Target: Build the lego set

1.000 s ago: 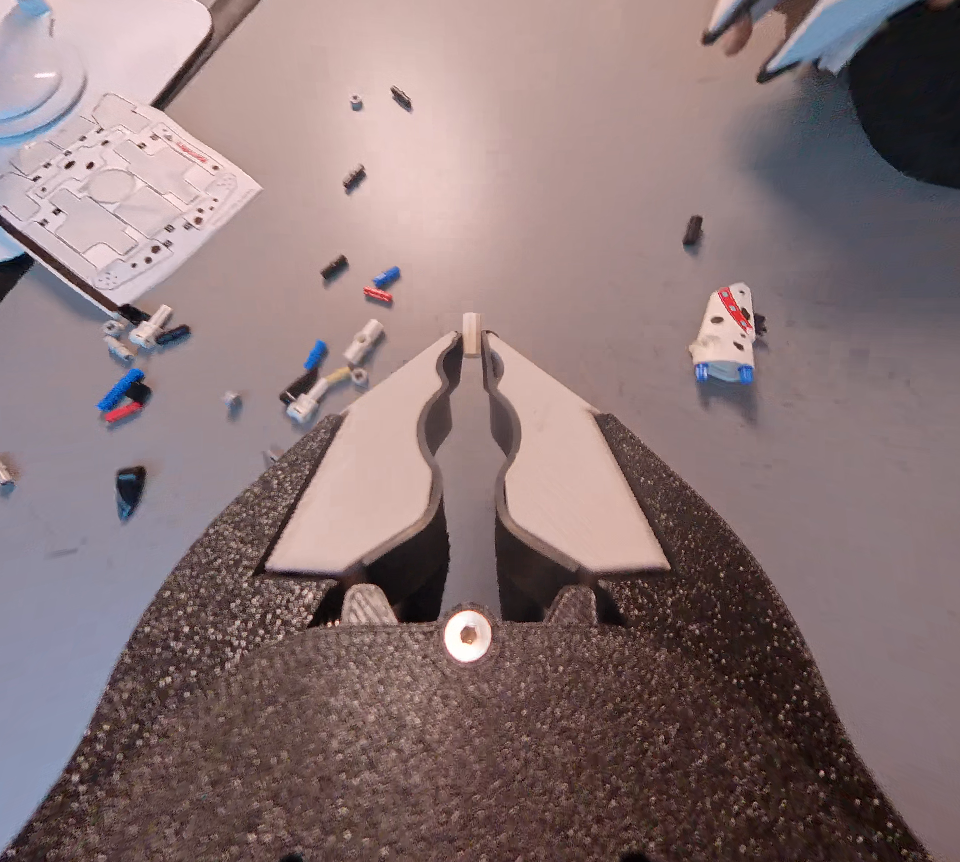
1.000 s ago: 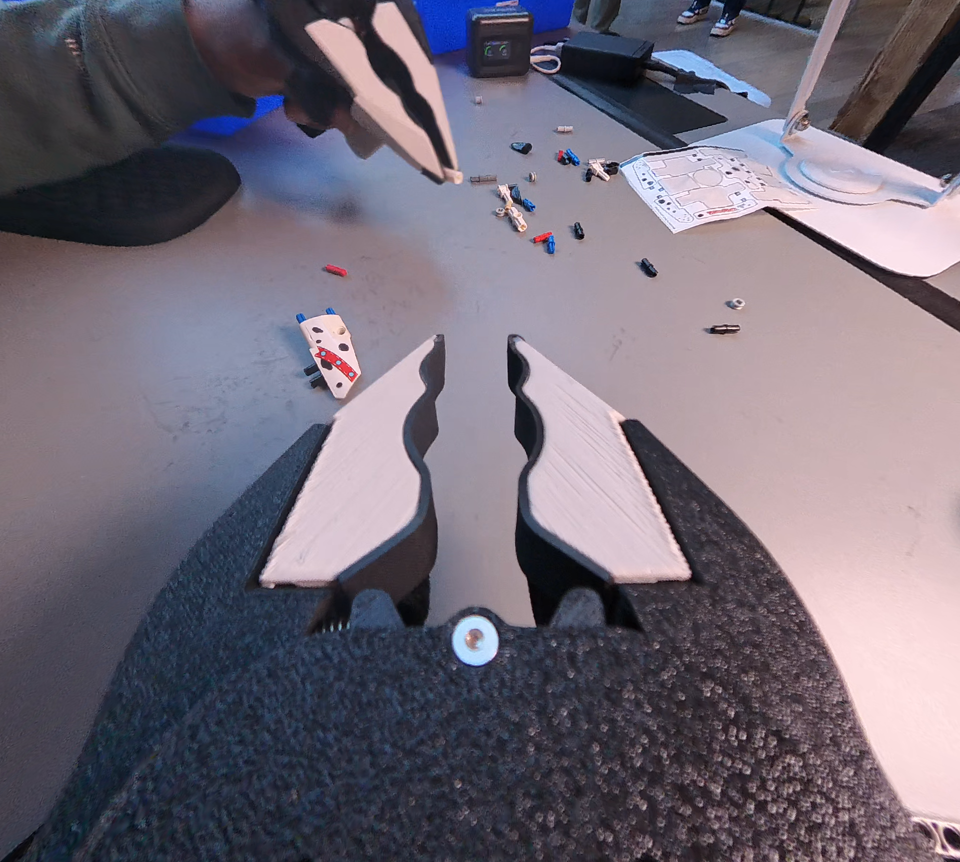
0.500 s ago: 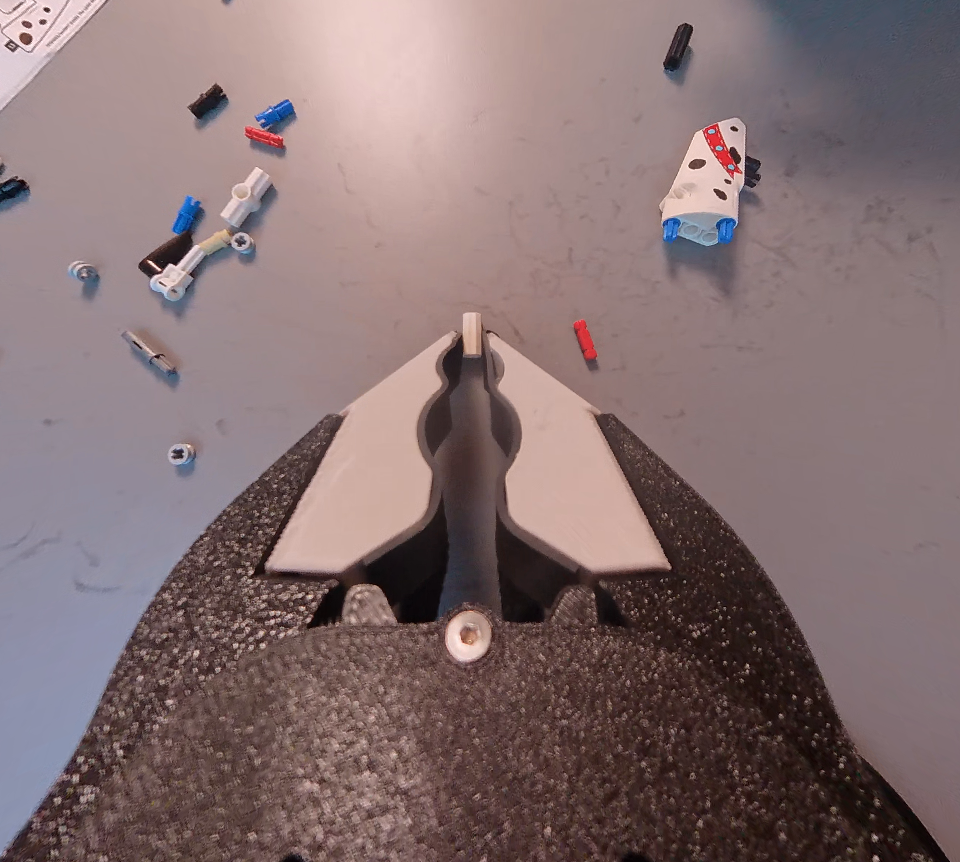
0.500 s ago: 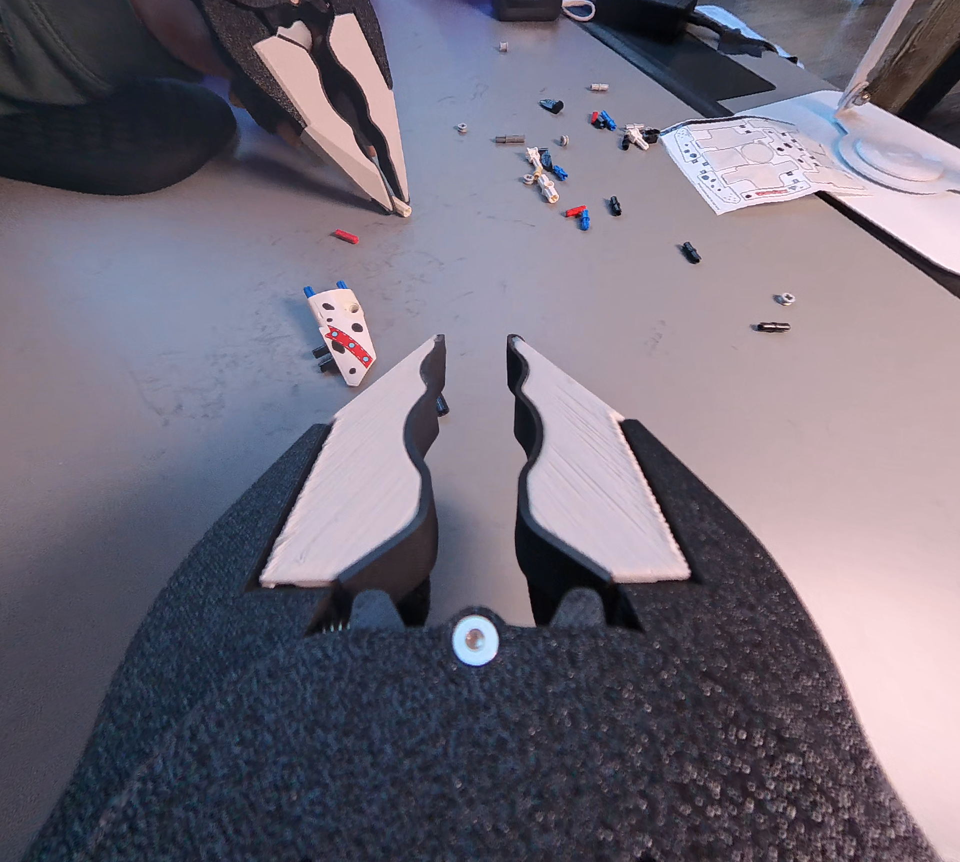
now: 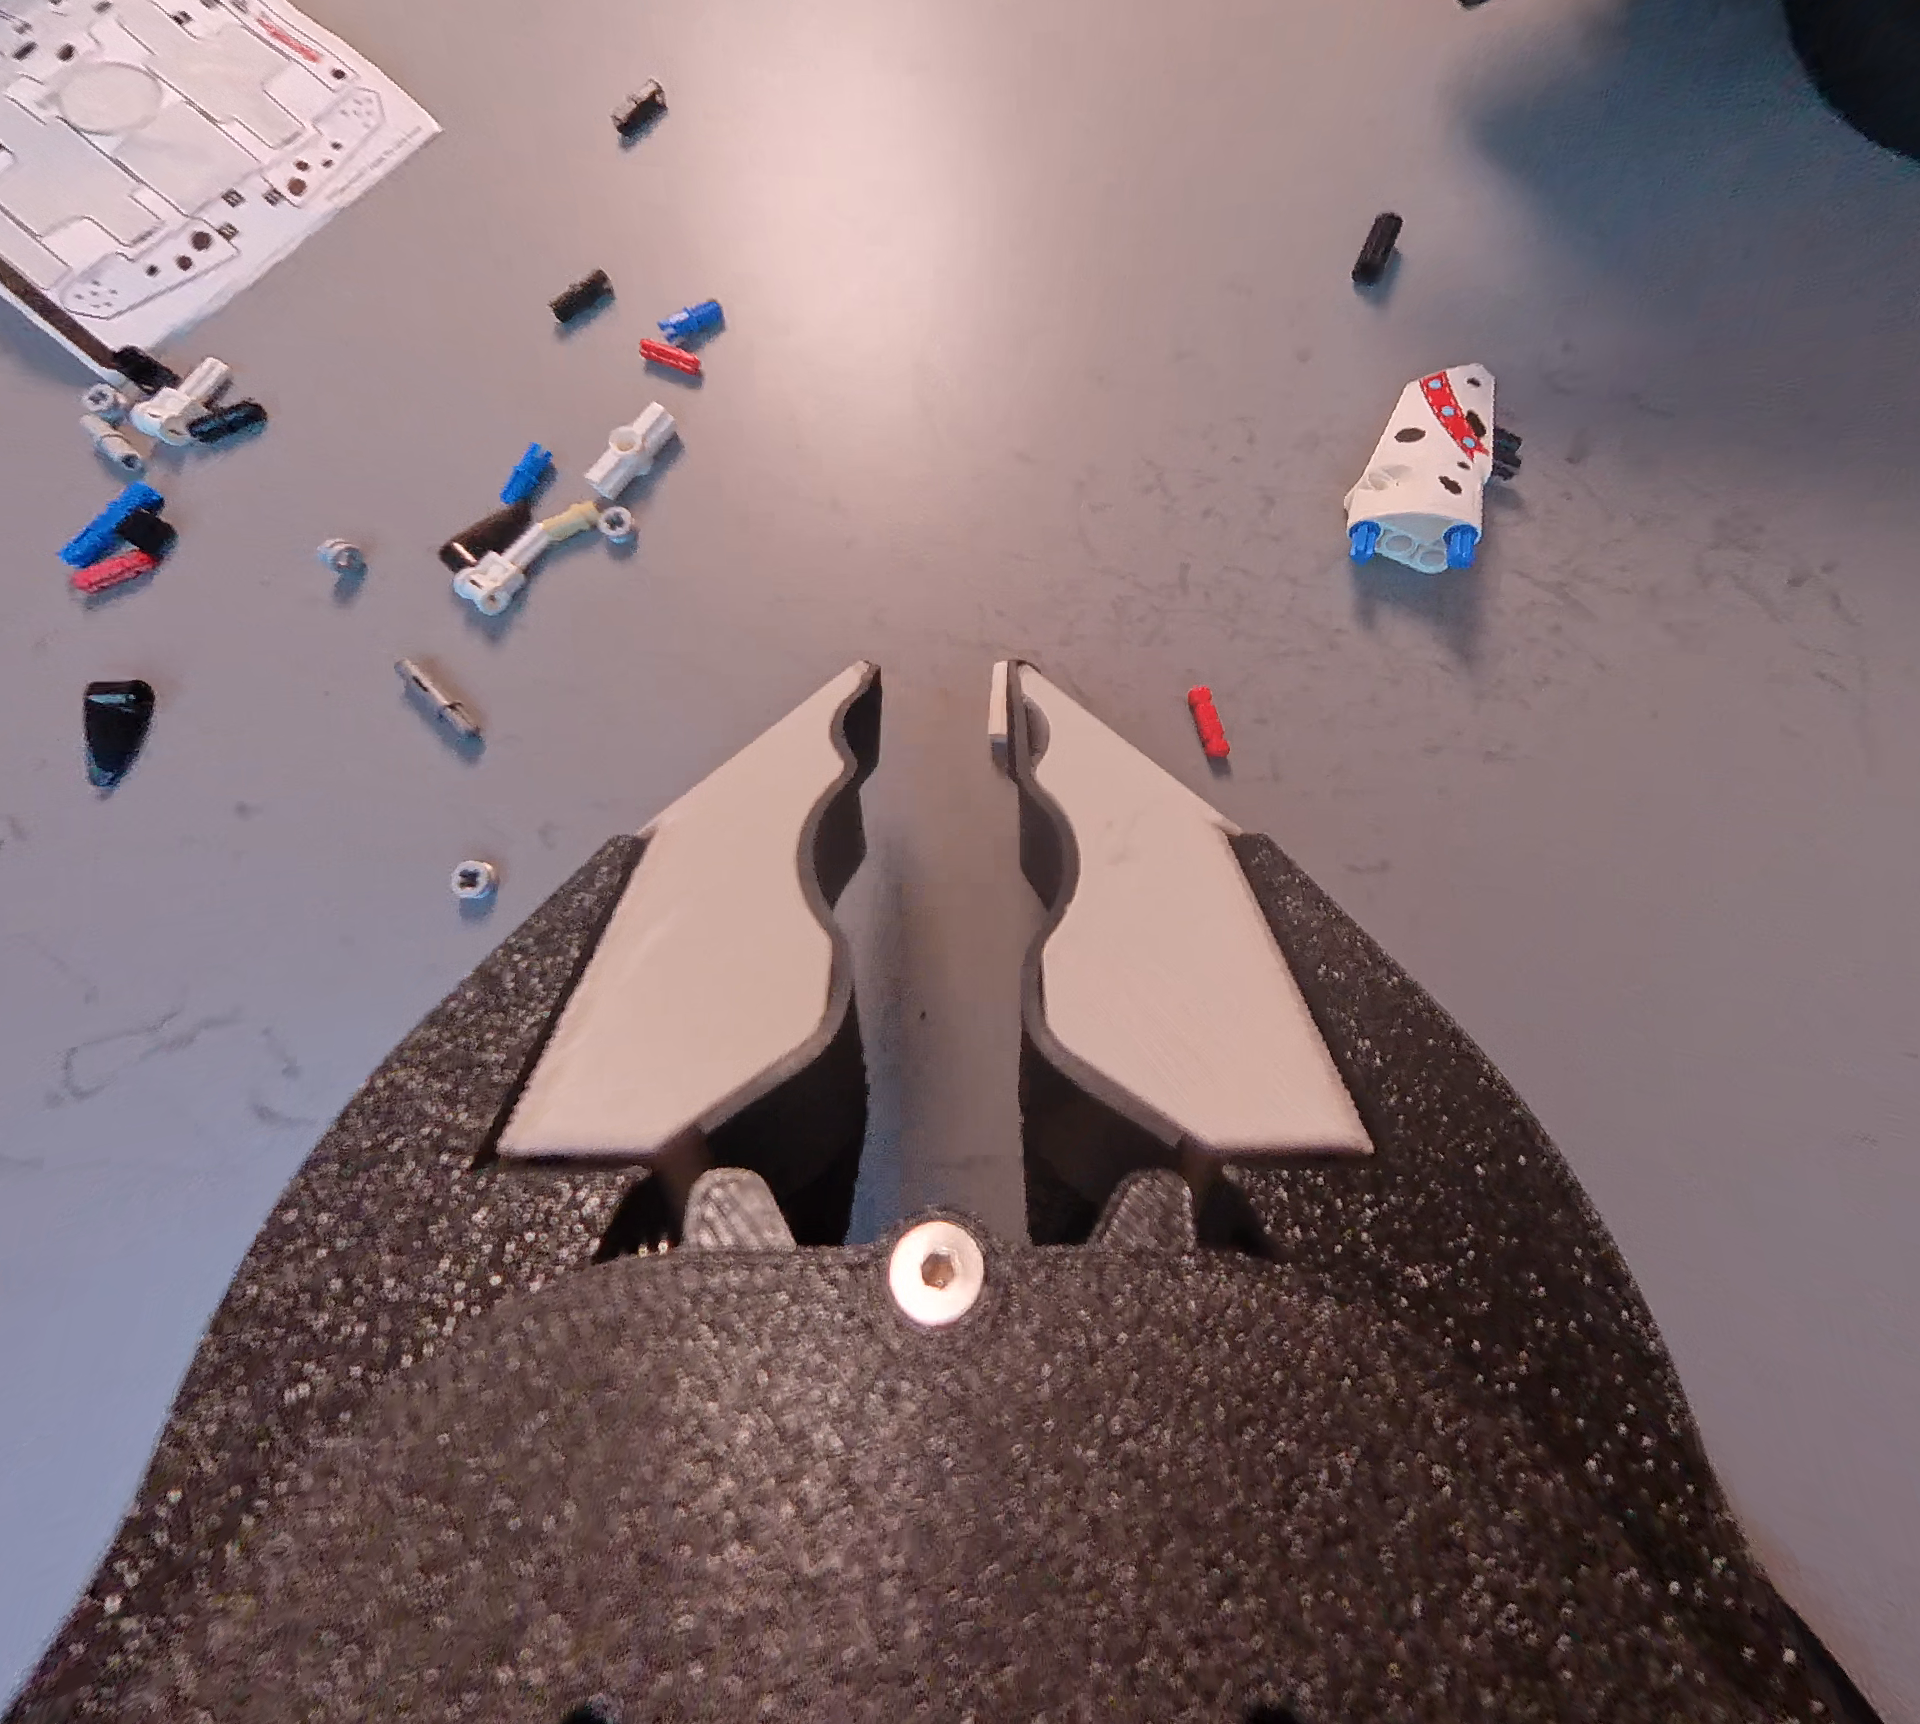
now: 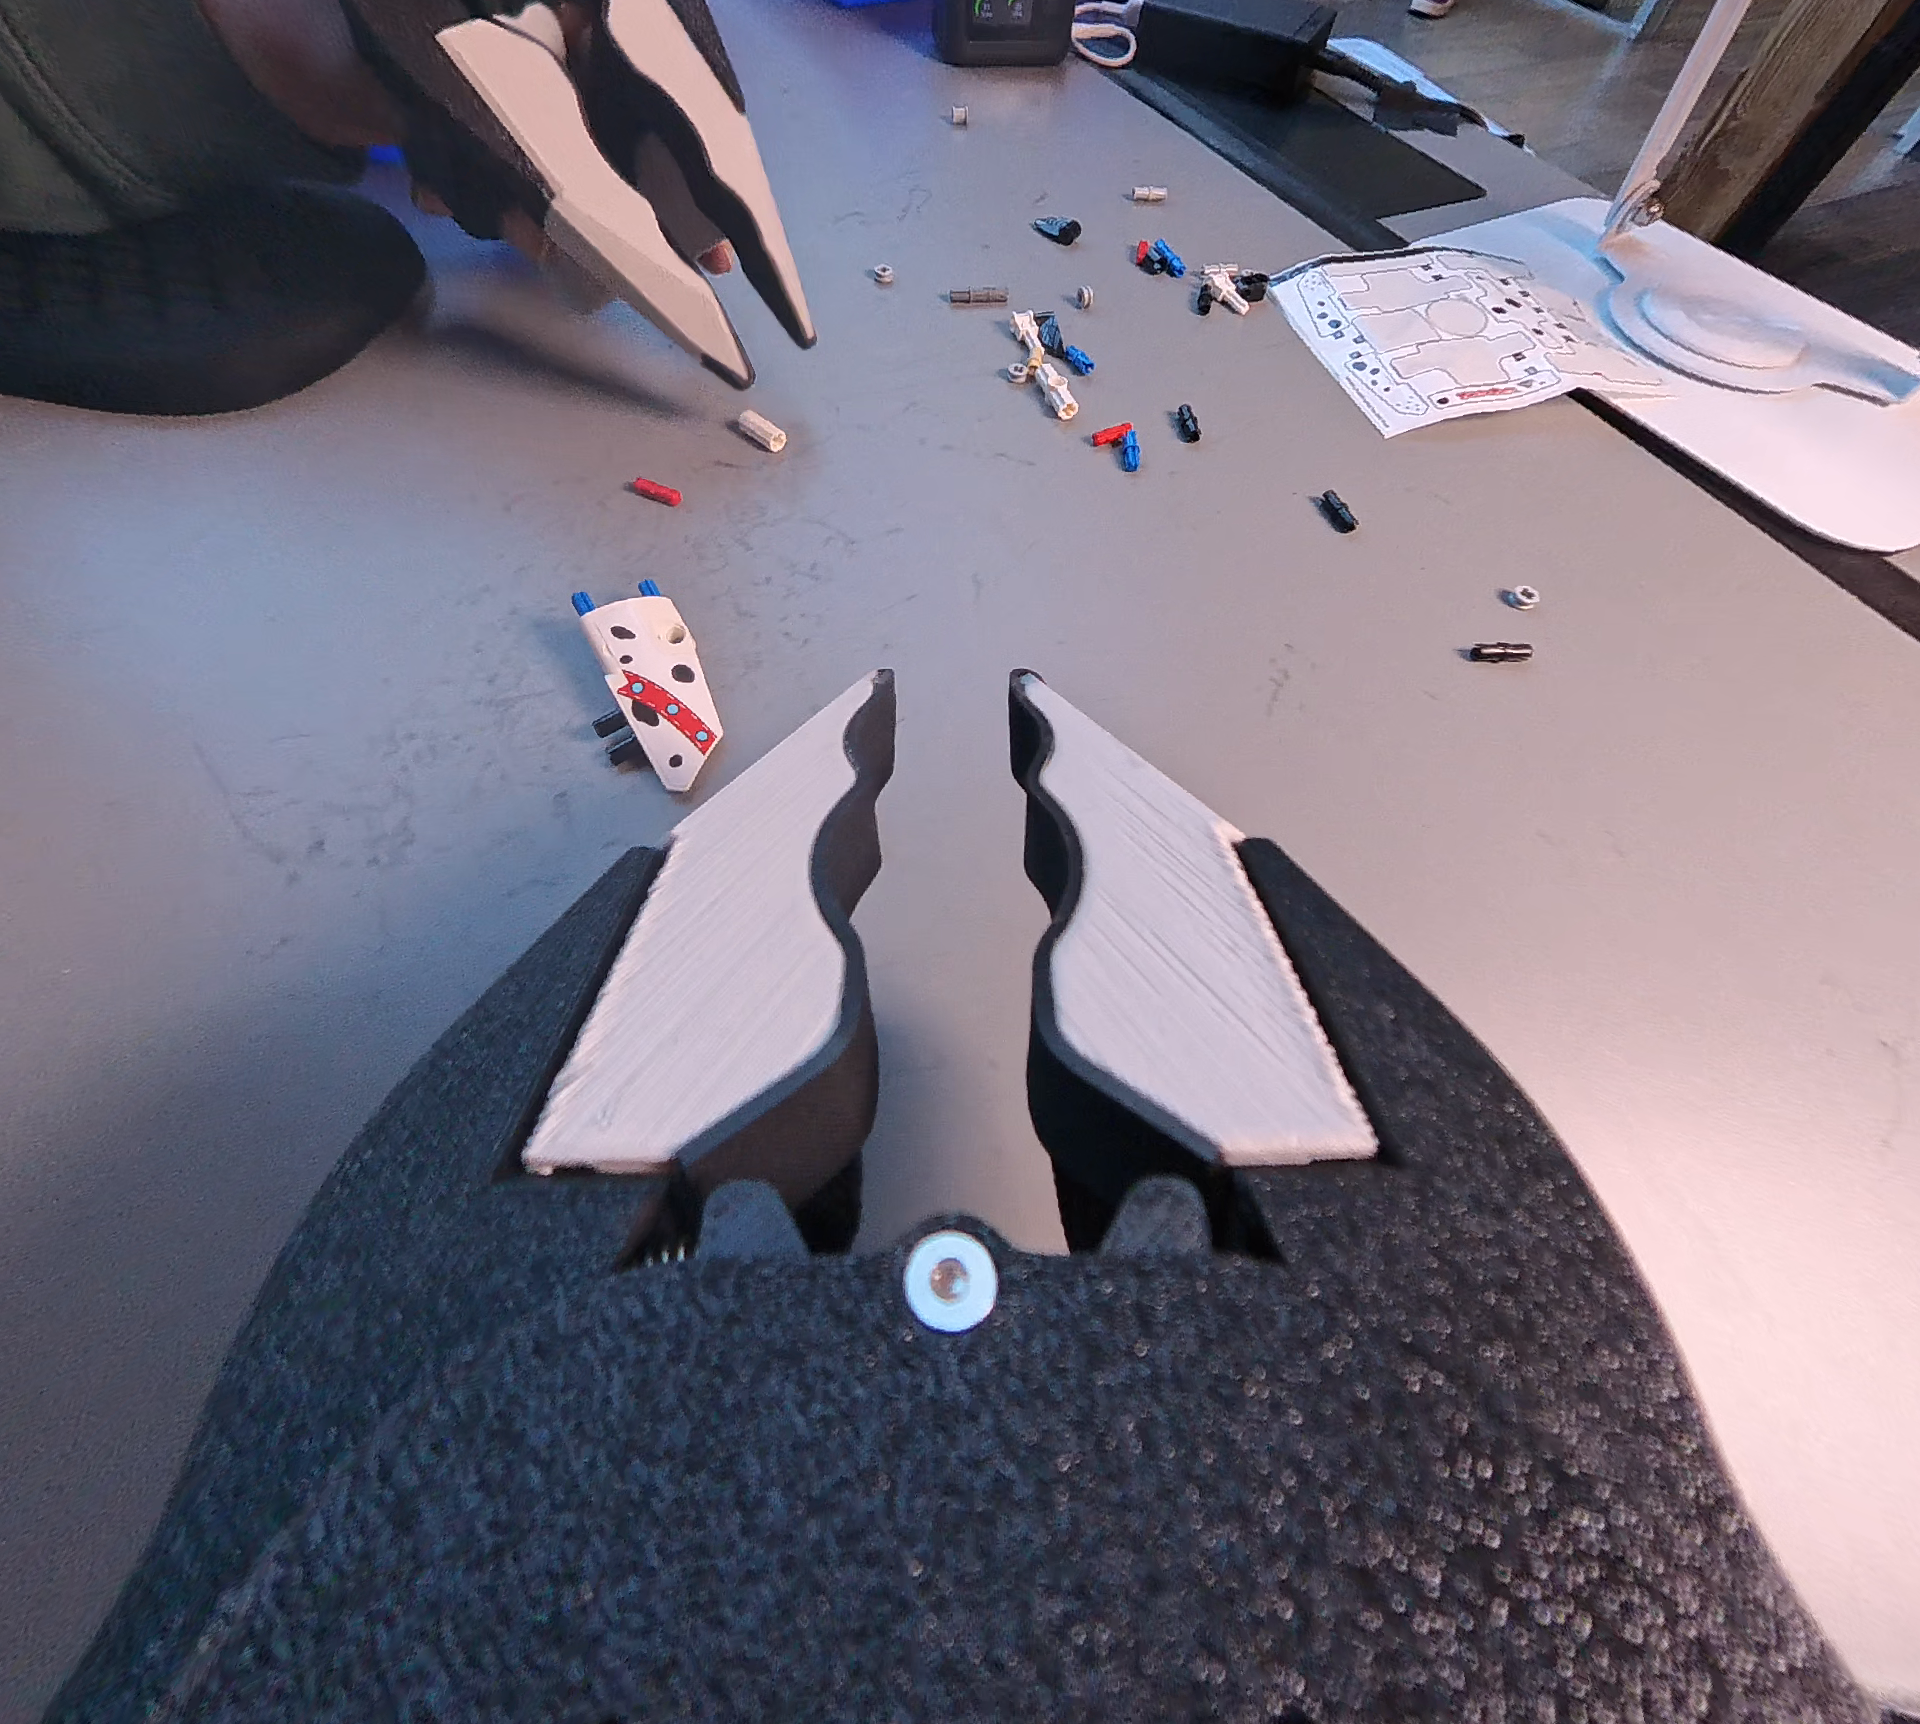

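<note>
The main risk here is the small tan pin [image 6: 762, 431] rolling off across the smooth grey tabletop [image 6: 1039, 594], since it is round, lies loose just beyond the tips of the left claw [image 6: 774, 355], and any brush from a finger would send it away. It could also get confused with the red pin [image 6: 656, 491] lying just beside it. The spotted white panel [image 6: 652, 687] with blue pins in one end sits apart from both, near the right claw [image 6: 951, 677], and a careless sweep of either tool might knock it or scatter the loose parts [image 6: 1049, 370] farther out by the printed sheet [image 6: 1444, 334].

The left claw [image 5: 935, 687] is parted to a moderate gap and grips nothing. In its own view a pale sliver shows against the inner face of one fingertip; that is probably the tan pin seen end-on below it, though this view is too foreshortened to be sure. The right claw is likewise moderately open and empty, hovering over bare tabletop, touching nothing
</note>
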`<state>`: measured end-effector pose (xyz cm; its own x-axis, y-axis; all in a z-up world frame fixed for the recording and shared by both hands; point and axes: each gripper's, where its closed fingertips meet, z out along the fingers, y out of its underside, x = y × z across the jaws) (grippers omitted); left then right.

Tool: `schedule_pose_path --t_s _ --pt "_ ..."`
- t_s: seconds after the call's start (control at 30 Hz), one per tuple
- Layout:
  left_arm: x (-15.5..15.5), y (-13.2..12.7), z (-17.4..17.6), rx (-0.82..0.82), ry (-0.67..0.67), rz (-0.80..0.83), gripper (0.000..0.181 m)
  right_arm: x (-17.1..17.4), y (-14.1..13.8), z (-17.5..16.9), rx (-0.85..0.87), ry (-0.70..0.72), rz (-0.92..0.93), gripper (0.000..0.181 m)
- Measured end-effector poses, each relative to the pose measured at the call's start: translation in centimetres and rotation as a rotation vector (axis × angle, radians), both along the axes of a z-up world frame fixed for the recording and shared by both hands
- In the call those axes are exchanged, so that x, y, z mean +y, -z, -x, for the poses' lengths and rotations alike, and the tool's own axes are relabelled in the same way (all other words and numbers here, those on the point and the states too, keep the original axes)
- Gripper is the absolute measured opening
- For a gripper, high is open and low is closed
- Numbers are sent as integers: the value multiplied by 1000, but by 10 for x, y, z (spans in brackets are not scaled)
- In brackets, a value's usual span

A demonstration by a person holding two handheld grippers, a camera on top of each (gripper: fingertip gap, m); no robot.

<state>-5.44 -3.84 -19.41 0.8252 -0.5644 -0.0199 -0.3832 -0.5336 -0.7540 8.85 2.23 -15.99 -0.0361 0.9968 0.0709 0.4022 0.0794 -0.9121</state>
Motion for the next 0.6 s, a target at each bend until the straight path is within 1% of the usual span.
schedule_pose_path --t_s 0.17,0.27,0.4,0.5,0.6 --pt "11 -27 8 -72 -68 -136 26 0 -1 0 5 4 -6 21" --pt "13 -39 12 -94 -92 -195 27 0 -2 -1 10 5 -3 21" --pt "16 -43 21 -77 -132 -235 26 1 -2 -1 12 9 -2 21" --pt "18 -44 29 -86 -169 -242 26 8 -6 2 40 48 -15 24" --pt "20 -42 34 -98 -191 -237 25 13 -13 24 71 51 -39 24"
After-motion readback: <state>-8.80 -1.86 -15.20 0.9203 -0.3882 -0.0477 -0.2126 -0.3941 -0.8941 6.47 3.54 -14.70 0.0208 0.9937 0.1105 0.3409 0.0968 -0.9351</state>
